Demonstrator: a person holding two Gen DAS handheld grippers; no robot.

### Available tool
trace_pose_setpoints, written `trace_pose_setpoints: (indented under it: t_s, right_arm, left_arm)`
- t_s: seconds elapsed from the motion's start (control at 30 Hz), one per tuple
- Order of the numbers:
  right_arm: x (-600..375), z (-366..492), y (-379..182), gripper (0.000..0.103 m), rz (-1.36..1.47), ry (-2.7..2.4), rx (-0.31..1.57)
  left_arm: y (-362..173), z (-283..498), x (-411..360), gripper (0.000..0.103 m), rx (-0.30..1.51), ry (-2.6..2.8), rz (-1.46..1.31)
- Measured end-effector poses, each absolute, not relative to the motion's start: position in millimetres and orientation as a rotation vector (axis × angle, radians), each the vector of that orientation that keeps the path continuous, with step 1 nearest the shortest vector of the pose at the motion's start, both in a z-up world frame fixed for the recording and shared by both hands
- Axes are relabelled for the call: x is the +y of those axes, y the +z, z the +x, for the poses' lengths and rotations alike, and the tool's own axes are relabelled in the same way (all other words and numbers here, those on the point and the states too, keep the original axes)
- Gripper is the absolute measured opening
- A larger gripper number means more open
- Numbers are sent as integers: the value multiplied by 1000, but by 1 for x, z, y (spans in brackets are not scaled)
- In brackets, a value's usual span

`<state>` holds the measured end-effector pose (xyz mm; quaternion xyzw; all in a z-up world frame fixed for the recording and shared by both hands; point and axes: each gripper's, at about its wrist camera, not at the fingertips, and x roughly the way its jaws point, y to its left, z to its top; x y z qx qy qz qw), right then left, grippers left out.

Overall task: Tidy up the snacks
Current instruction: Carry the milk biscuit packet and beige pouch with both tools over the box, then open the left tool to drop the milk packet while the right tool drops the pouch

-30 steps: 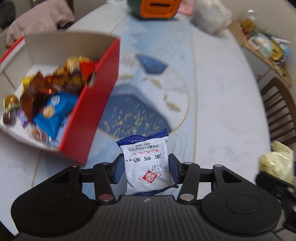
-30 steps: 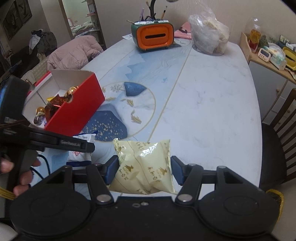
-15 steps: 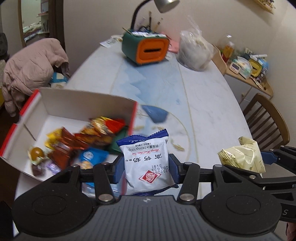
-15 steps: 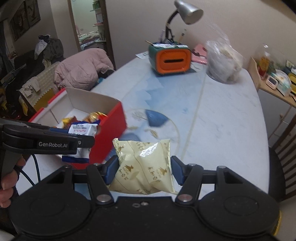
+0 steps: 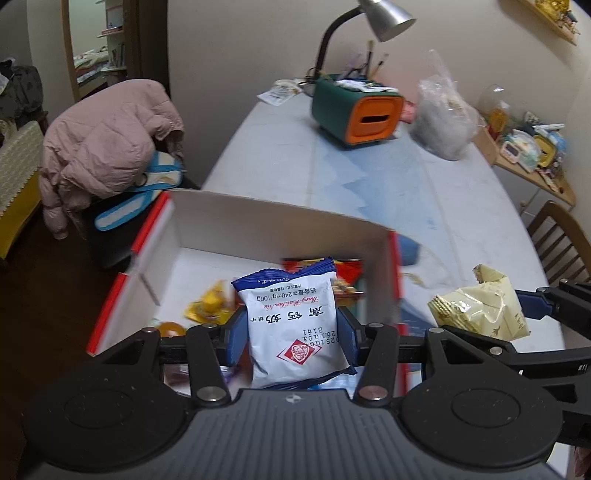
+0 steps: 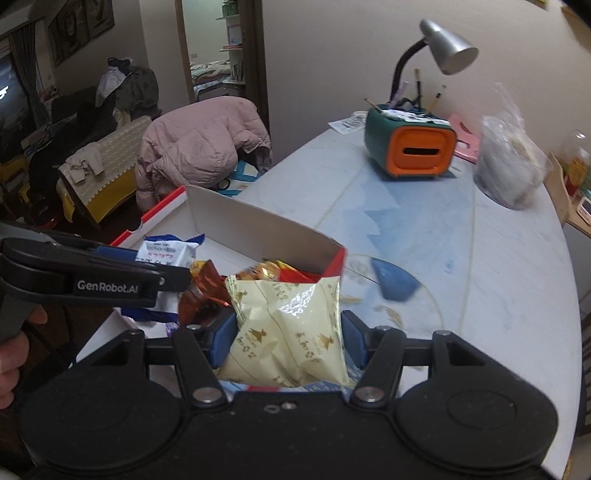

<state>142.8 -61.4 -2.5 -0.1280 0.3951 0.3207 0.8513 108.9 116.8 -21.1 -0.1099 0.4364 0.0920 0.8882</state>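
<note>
My left gripper (image 5: 291,332) is shut on a white and blue snack packet (image 5: 291,317) and hangs over the open red box (image 5: 266,225), which holds several wrapped snacks. My right gripper (image 6: 288,339) is shut on a cream yellow snack bag (image 6: 288,332), near the box's right red corner (image 6: 338,262). In the left wrist view the cream bag (image 5: 476,314) sits to the right of the box. In the right wrist view the left gripper (image 6: 162,273) and its white and blue packet (image 6: 166,251) show over the box at the left.
A green and orange organiser (image 5: 356,110) with a desk lamp (image 5: 388,16), and a clear plastic bag (image 5: 443,122), stand at the table's far end. A pink jacket (image 5: 107,147) drapes a chair left of the table; a wooden chair (image 5: 557,236) is at the right.
Both grippers, each keeping its packet, moved left toward the red box and rose a little. The left one went from beside the box to over its inside.
</note>
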Motion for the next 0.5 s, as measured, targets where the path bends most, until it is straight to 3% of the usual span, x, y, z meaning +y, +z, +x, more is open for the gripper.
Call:
trace_pose_setpoints:
  t_s: [0.5]
  right_arm:
    - [26, 159, -65, 60, -372, 653, 933]
  left_arm:
    - [-61, 144, 201, 49, 1007, 222, -173]
